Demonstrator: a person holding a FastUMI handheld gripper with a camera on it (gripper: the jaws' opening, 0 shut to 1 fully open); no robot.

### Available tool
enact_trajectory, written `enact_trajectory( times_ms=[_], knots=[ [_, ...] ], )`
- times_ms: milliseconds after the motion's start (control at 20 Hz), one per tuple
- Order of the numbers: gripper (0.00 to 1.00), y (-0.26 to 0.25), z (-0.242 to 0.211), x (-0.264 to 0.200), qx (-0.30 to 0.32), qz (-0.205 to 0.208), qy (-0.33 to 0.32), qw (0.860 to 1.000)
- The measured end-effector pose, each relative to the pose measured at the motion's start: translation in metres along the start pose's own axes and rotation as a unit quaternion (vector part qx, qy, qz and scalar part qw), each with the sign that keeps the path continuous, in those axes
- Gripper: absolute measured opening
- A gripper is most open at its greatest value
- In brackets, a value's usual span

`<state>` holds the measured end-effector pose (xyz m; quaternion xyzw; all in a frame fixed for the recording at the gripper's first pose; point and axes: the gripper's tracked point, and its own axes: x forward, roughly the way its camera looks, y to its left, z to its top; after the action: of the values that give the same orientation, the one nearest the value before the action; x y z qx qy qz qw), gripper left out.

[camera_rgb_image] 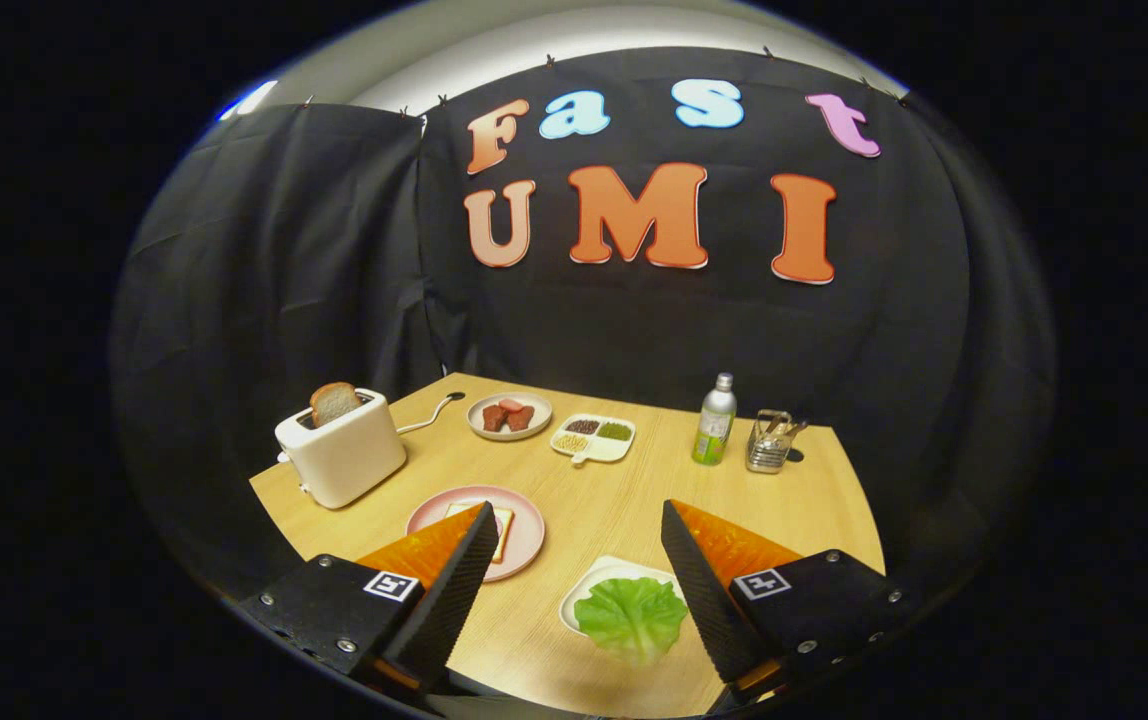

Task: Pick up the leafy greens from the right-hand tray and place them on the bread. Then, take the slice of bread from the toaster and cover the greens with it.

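Nothing is done yet: leafy greens (631,617) lie untouched on the right-hand tray (602,577), bread (502,528) is bare, toaster (341,455) slice (334,402) unpulled; gripper (574,515) is held wide, empty.

I see my left finger (469,560) covering most of the bread slice (501,528) and the near side of the pink plate (524,520). The right finger (699,590) hides an edge of the white tray (599,585) under the leafy greens (632,617). What fills the small divided dish (593,437) and the wire holder (769,440) is too small for me to tell
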<state>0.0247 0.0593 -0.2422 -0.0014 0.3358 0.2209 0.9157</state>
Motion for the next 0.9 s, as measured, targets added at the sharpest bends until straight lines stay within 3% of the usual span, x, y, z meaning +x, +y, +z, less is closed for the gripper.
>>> enact_trajectory(
  times_ms=[350, 900],
  knots=[
    [0.97, -0.017, -0.062, 0.036, 0.018, 0.012, 0.12, 0.993],
    [0.89, -0.037, -0.162, 0.075, 0.011, 0.025, 0.304, 0.952]
  ],
)
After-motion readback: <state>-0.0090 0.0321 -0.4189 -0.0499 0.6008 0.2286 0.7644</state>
